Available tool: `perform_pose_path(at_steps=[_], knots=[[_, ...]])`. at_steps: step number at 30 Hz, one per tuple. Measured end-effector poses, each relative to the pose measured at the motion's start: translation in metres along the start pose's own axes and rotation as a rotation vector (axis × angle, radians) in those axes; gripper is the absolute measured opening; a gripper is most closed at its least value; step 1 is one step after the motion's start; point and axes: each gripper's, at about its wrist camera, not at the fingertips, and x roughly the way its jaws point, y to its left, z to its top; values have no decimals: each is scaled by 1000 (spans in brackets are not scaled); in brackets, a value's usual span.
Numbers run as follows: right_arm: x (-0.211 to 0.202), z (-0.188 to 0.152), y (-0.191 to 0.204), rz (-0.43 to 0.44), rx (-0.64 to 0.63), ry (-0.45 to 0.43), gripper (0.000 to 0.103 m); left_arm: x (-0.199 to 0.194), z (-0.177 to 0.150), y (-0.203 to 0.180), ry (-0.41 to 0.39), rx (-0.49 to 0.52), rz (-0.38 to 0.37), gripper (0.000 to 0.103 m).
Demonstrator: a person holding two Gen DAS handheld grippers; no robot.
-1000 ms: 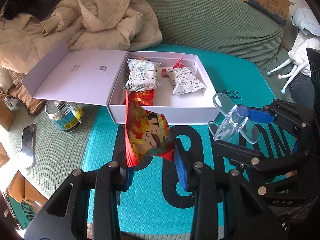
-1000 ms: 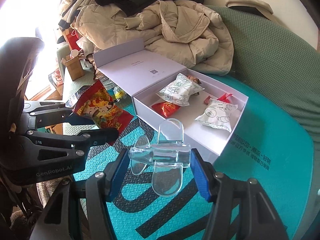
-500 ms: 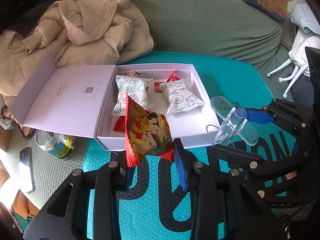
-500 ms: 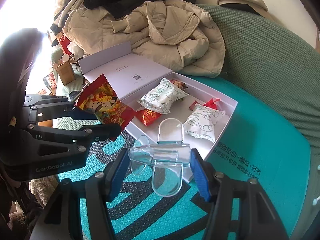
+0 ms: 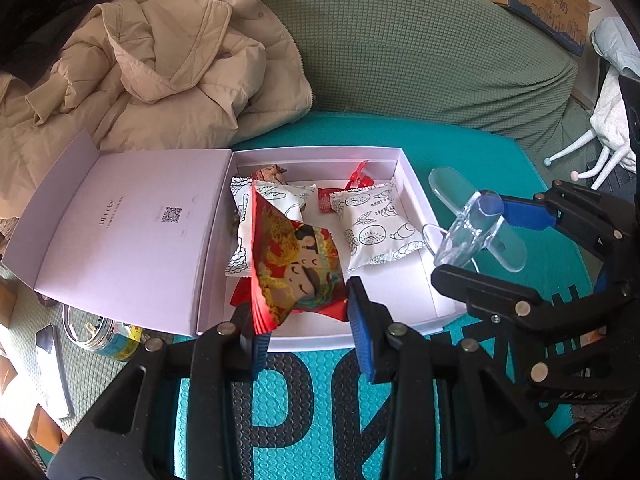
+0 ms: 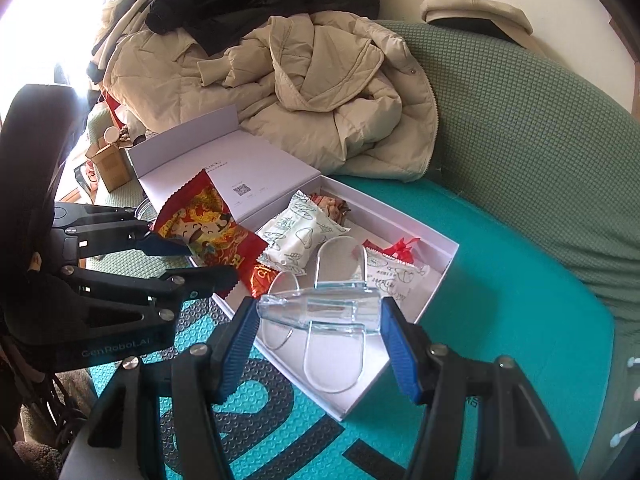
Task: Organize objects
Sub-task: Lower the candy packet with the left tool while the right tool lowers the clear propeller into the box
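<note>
Holding a red snack packet (image 5: pixel 294 256) by its lower edge, the left gripper (image 5: pixel 308 328) points steeply down, and its two blue-padded fingers (image 5: pixel 362 336) are clenched on the crinkled foil. The packet stands upright above the near part of the open box (image 5: pixel 416 184), with a cartoon figure printed on it and a zigzag cut edge. Beside it the right gripper (image 6: pixel 316 344) also tilts down, a little less steeply, and it is grasping a clear plastic piece (image 6: pixel 320 308) across its width between ribbed blue pads (image 6: pixel 400 352). This piece is transparent and hard, with a flat rounded blade above and another below a thicker middle bar, and a thin wire ring hangs at its left side. It hovers over the near right corner of the box.

The box is white-lilac cardboard, shallow and rectangular, with its hinged lid (image 5: pixel 132 224) lying open flat to the left; small print and a QR code are on the inside of the lid. Inside lie two white pillow-shaped packets (image 5: pixel 376 228) with line drawings of bread, a small red sachet (image 6: pixel 262 276), a red-wrapped sweet with twisted ends (image 5: pixel 358 178) and a brown crumpled wrapper (image 5: pixel 272 174) at the far wall.

The box rests on a teal embossed mat (image 5: pixel 472 148) with big dark letters, spread on a green textured sofa (image 5: pixel 420 52). Behind it a beige padded coat (image 5: pixel 168 72) lies in a heap. To the left, on the seat, are a glass jar (image 5: pixel 104 336) and a phone (image 5: pixel 52 368).
</note>
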Motion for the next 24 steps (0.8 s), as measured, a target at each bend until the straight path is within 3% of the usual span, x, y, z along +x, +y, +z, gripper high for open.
perform_pose_path(at_steps=[24], knots=[[62,41,-36,-24,11,20,62,71,48,16,23,62,8,33]])
